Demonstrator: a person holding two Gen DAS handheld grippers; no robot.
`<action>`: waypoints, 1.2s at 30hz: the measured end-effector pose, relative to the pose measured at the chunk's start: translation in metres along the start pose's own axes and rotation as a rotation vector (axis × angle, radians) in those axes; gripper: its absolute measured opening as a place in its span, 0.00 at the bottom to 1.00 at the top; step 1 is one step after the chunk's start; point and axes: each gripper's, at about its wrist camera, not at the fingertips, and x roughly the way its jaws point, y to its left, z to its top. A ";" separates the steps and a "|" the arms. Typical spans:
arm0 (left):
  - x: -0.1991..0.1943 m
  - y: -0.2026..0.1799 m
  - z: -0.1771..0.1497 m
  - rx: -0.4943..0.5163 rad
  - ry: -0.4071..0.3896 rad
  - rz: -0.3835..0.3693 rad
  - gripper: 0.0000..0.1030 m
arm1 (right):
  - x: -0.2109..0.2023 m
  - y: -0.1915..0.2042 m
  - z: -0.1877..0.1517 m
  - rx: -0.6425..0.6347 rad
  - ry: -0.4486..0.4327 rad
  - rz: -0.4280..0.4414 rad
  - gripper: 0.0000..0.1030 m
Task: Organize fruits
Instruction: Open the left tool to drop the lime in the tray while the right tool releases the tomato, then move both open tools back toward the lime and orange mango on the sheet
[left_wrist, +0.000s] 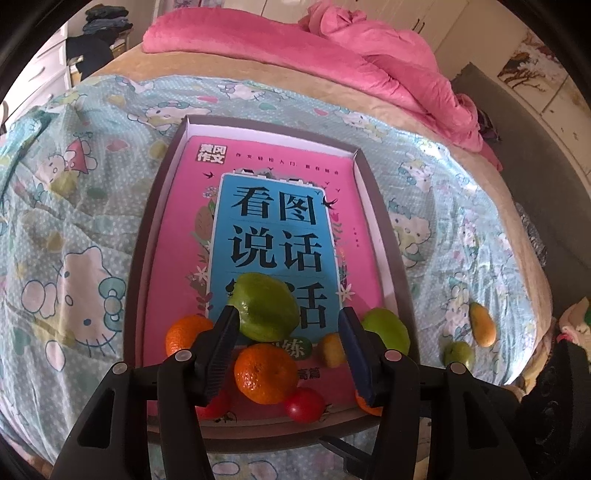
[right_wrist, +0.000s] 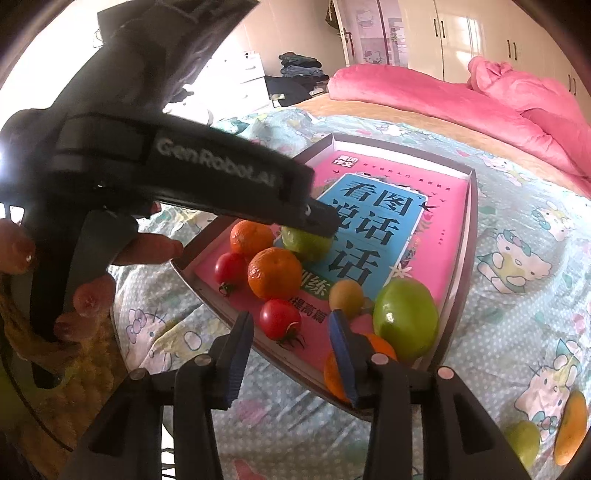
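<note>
Green, orange and red fruits (left_wrist: 264, 312) gathered at near end of box tray (left_wrist: 384, 206) on bed, apparently just placed: left gripper (left_wrist: 286, 319) and right gripper (right_wrist: 291, 325) part-open, empty; three left on quilt (left_wrist: 482, 325).

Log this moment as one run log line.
left tongs: open over green fruit | right tongs: open, empty | tray: fruit on book

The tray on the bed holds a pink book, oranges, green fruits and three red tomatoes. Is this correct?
Not quite: the tray holds two red tomatoes, not three; the second lies nearer the tray's left edge. The right wrist view shows both. The pink book, oranges and green fruits are there as you say.
</note>
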 end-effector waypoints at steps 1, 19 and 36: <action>-0.002 0.001 0.000 -0.001 -0.005 -0.001 0.56 | 0.004 0.001 -0.002 0.001 -0.003 -0.001 0.42; -0.034 0.001 0.001 0.018 -0.072 0.041 0.70 | -0.030 -0.007 0.001 0.031 -0.065 -0.021 0.52; -0.036 -0.016 -0.005 0.056 -0.059 0.051 0.70 | -0.041 -0.022 -0.002 0.079 -0.084 -0.073 0.60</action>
